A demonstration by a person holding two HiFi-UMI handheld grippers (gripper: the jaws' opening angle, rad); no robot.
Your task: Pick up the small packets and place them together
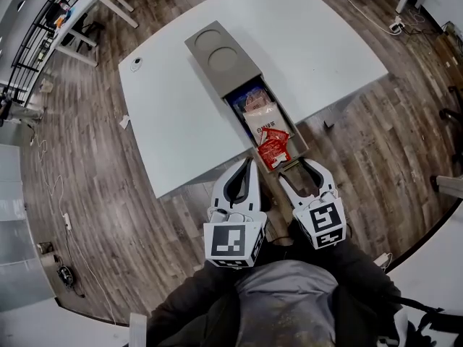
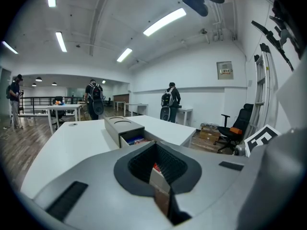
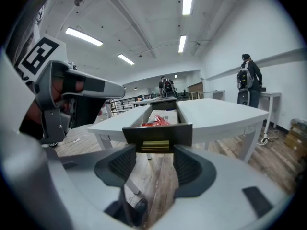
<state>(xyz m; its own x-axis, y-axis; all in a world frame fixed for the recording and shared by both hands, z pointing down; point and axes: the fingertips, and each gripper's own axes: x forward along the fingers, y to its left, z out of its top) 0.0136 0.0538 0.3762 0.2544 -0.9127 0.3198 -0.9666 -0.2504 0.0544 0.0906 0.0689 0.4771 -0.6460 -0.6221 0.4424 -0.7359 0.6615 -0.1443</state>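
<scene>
Two hand-held grippers poised at the near end of an open drawer of small packets.

A long grey metal drawer stands pulled out of a flat grey metal cabinet on a white table, jutting past the table edge over the wooden floor. The packets lie in a row inside the drawer: a crinkled red foil packet nearest the person, overlapping a clear plastic packet with red print, and dark blue packets at the cabinet end. The left gripper has its jaws pressed together on nothing, tips just beside the drawer's left wall. The right gripper has its jaws spread wide and holds nothing; the drawer's dark front panel (with a pale yellow strip at its lower edge) stands just ahead of them.
</scene>
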